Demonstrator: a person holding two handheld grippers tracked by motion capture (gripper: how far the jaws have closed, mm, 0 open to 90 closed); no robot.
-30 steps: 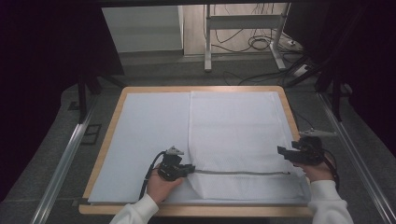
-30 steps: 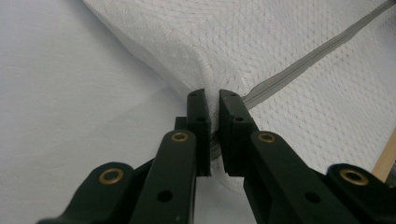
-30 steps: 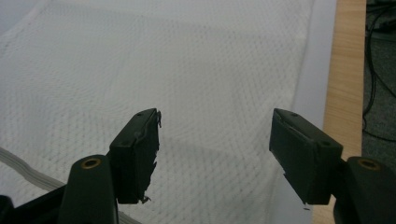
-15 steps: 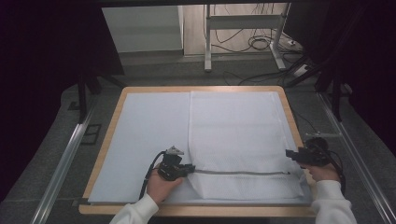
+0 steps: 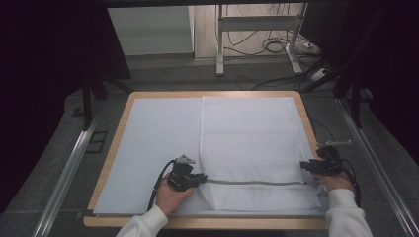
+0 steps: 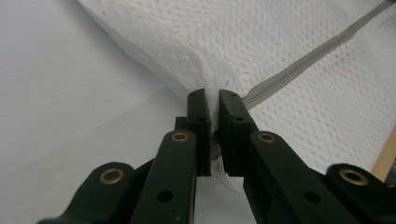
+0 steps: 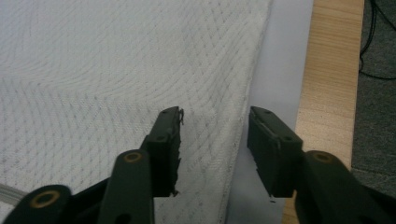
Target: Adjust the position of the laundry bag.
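Left claw (image 6: 214,100) is clenched on a fold of the white mesh bag (image 5: 257,148), pinching it at the left end of the grey zipper (image 5: 254,182). Right claw (image 7: 214,123) is released, its jaws spread over the bag's right edge, one jaw above the mesh, the other above the pale sheet (image 5: 158,143) just beside the hem.

The bag is a flat white rectangle of fine diamond-pattern netting, lying on the right half of the pale sheet that covers the wood-framed tabletop (image 5: 309,123). Its zipper runs straight across near the front edge, from the left claw (image 5: 197,178) toward the right claw (image 5: 309,167).

Compared with a second ago, the right claw has shifted outward and slightly nearer the person, toward the bag's right edge at the zipper's end. The left claw has stayed clamped in the same spot.
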